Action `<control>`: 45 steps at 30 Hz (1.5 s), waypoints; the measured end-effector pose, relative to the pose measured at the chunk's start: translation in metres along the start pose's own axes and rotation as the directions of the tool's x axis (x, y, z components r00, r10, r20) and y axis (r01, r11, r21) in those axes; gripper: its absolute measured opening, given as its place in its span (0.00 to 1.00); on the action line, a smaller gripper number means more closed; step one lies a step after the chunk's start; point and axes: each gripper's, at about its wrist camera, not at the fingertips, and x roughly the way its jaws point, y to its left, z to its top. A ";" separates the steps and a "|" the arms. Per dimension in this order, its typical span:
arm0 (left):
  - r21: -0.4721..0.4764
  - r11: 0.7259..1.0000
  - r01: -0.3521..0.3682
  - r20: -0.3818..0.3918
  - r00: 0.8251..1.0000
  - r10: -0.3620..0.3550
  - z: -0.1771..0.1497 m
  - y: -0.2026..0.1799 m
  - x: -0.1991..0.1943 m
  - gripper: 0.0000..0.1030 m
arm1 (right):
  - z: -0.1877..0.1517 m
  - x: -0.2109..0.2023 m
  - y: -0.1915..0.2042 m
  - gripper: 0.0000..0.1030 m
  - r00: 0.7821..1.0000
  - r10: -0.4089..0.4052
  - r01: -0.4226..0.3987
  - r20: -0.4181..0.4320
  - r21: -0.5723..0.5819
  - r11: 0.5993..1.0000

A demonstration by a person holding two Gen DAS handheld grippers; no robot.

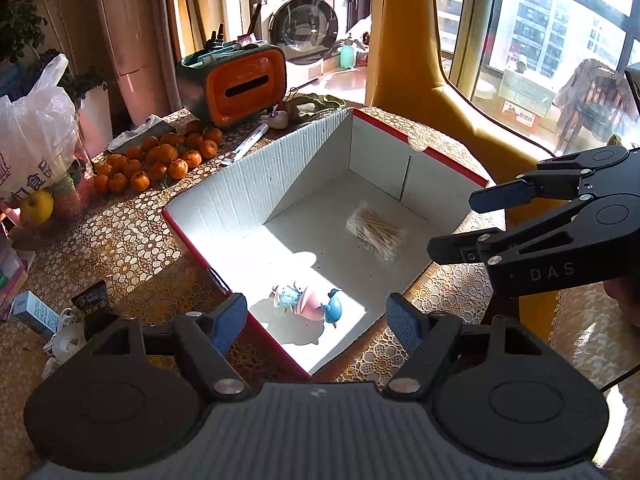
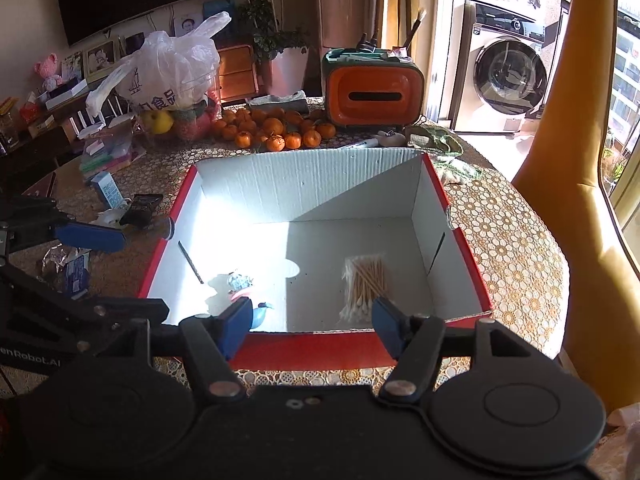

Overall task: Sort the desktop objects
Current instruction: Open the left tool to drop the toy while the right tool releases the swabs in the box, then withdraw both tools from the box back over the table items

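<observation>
An open cardboard box (image 1: 208, 236), red outside and white inside, stands on the patterned table. A pink and blue toy figure (image 1: 310, 306) lies in its near corner, and a clear bag of cotton swabs (image 1: 376, 232) lies farther in. My left gripper (image 1: 316, 322) hovers open over the box's near corner, just above the toy, holding nothing. My right gripper (image 1: 456, 226) hangs open off the box's right side. In the right wrist view, my right gripper (image 2: 312, 326) is open and empty above the box's front wall (image 2: 320, 346), with the swabs (image 2: 366, 280) and toy (image 2: 240, 284) beyond.
Loose on the table left of the box are a small blue-white carton (image 1: 38, 312), a dark packet (image 1: 94, 308) and a white cable. Behind it lie tangerines (image 1: 156, 158), an orange tissue holder (image 1: 240, 84), a pen (image 1: 248, 142) and a plastic bag (image 1: 32, 140). A yellow chair (image 1: 408, 40) stands at the far right.
</observation>
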 end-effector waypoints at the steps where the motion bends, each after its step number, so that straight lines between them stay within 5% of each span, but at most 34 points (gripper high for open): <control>1: -0.004 1.000 -0.003 0.003 1.000 0.003 -0.002 0.001 -0.003 0.74 | -0.001 -0.001 0.003 0.64 1.000 -0.004 0.004 0.003 -0.008 1.000; 15: -0.071 0.997 -0.009 0.054 0.998 0.013 -0.033 0.023 -0.043 0.87 | -0.016 -0.025 0.034 0.73 0.998 0.047 -0.045 0.050 -0.030 0.999; 18: -0.080 0.997 -0.013 0.065 0.998 0.018 -0.041 0.027 -0.049 0.98 | -0.019 -0.030 0.044 0.76 0.996 0.064 -0.061 0.059 -0.044 0.997; 28: -0.106 0.994 -0.027 0.108 0.993 0.039 -0.068 0.048 -0.078 0.99 | -0.026 -0.035 0.076 0.92 0.987 0.119 -0.112 0.104 -0.067 0.991; 45: -0.202 0.973 -0.112 0.152 0.978 0.144 -0.121 0.092 -0.122 0.99 | -0.027 -0.032 0.130 0.93 0.970 0.209 -0.195 0.124 -0.110 0.975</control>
